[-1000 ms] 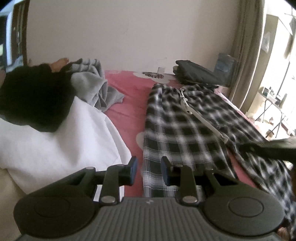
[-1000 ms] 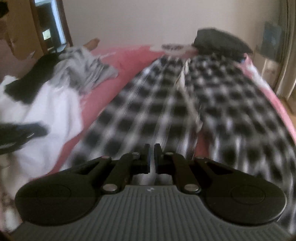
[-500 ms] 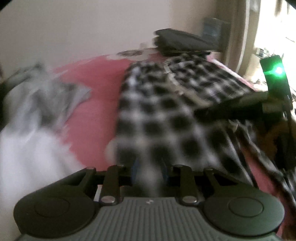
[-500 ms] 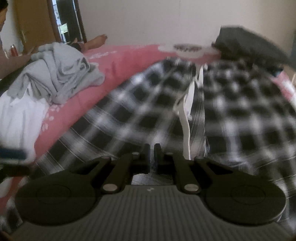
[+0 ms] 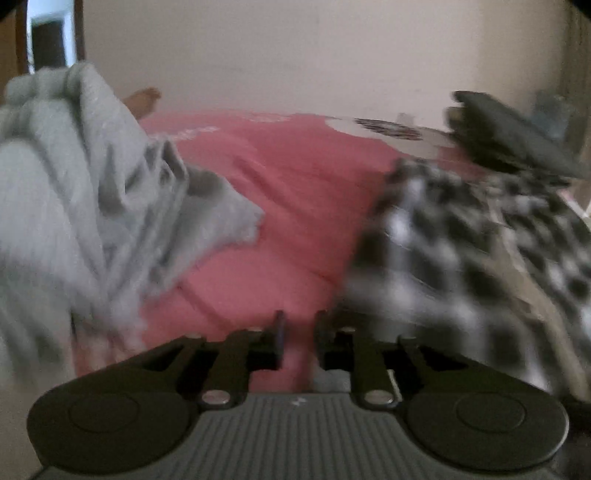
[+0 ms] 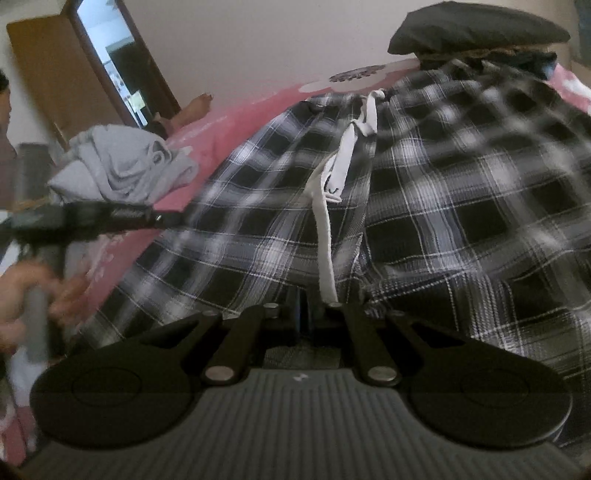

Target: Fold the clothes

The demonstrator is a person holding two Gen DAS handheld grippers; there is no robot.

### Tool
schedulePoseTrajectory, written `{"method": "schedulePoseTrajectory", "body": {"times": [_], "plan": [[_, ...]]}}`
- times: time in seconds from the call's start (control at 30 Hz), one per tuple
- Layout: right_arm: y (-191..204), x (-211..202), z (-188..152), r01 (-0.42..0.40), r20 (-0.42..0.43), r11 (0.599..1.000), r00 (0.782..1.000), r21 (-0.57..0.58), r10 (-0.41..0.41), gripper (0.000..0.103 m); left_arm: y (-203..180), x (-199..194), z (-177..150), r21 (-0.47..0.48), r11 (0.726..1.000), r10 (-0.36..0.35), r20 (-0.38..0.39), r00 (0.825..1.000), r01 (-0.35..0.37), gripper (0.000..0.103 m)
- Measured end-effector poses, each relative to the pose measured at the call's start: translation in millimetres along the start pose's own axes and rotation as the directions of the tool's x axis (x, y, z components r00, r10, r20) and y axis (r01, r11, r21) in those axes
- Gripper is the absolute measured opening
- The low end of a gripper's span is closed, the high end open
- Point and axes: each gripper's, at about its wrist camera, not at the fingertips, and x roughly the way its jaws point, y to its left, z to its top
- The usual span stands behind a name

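Pink bed cover (image 5: 295, 177) now fills most of what the left gripper (image 5: 298, 332) looks at. A second ago it was pointing straight down one leg of the checked pants (image 6: 443, 206). It has swung to the left since then, so the pants now sit off to its right side and look very blurry. Its two fingers have a gap between them, and I can see pink bed through the gap, so it is let go and holds nothing. The right gripper (image 6: 306, 314) has dropped much closer to the pants than it was. Its fingers are pressed almost together, right at the cloth near the end of the white string (image 6: 325, 236). I cannot tell if a bit of cloth is pinched in there. The pants lie spread out flat along the bed, with the waist at the far end and both legs side by side. I think that means the pants have no fold in them yet that I can see, and both tools are moving about by the near end of the legs. Now I count. I see one pair of checked pants, one white string, one heap of grey clothes (image 5: 92, 192), one dark pile (image 6: 476, 26) at the far end, two grippers, one hand (image 6: 26, 295) and one bare foot (image 6: 195, 107).
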Motion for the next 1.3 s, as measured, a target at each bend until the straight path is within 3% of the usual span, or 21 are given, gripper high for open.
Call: {"method": "schedulePoseTrajectory", "body": {"times": [0.07,0.1,0.23,0.37,0.5,0.57,0.63,0.7,0.8,0.87,1.0,1.07,1.13,1.3], "plan": [[-1,2,1,-0.007,0.000,1.000,1.000,0.011,0.007,0.002,3,7,14,-0.031,0.999,0.032,0.009,0.999,-0.032,0.020],[-1,3,1,-0.011,-0.001,1.000,1.000,0.014,0.011,0.002,3,9,20,-0.052,0.999,0.016,0.010,1.000,-0.015,0.019],[-4,7,2,-0.028,0.001,0.999,1.000,0.030,0.028,0.002,-7,25,45,-0.109,0.990,-0.096,-0.025,0.995,0.093,0.031],[-5,9,3,-0.038,-0.003,0.999,0.999,0.013,0.038,0.002,-16,48,70,-0.184,0.963,-0.213,-0.069,0.975,0.197,0.045],[-10,10,4,-0.057,-0.011,0.998,0.998,0.016,0.057,0.002,-27,80,80,-0.231,0.948,-0.246,-0.103,0.964,0.218,0.052],[-12,10,5,-0.067,-0.012,0.998,0.998,0.018,0.067,0.002,-43,85,86,-0.153,0.970,-0.207,-0.103,0.973,0.190,0.049],[-13,9,3,-0.072,-0.006,0.997,0.997,0.021,0.072,0.002,-57,86,88,-0.080,0.982,-0.177,-0.098,0.979,0.169,0.022],[-14,9,1,-0.077,0.001,0.997,0.997,0.026,0.077,0.002,-63,83,89,-0.028,0.989,-0.145,-0.076,0.987,0.143,0.006],[-13,7,-1,-0.081,0.008,0.996,0.997,0.025,0.081,0.002,-66,78,92,0.020,0.999,-0.045,0.004,0.999,0.045,0.004],[-14,9,0,-0.083,0.012,0.996,0.997,0.022,0.083,0.002,-62,81,94,-0.004,1.000,0.008,0.028,1.000,-0.008,0.004],[-14,8,-2,-0.082,0.013,0.997,0.997,0.007,0.082,0.002,-79,97,83,0.102,0.990,0.095,0.040,0.995,-0.098,0.008],[-14,9,-1,-0.083,0.008,0.997,0.997,-0.007,0.083,0.002,-84,97,84,0.109,0.987,0.112,0.053,0.992,-0.117,0.013],[-15,8,-1,-0.083,0.005,0.997,0.997,-0.006,0.083,0.002,-77,90,91,0.044,0.993,0.105,0.062,0.993,-0.108,0.036],[-11,9,0,-0.070,0.003,0.997,0.998,-0.028,0.070,0.002,-42,53,104,-0.131,0.984,0.139,0.133,0.981,-0.121,0.050]]}}
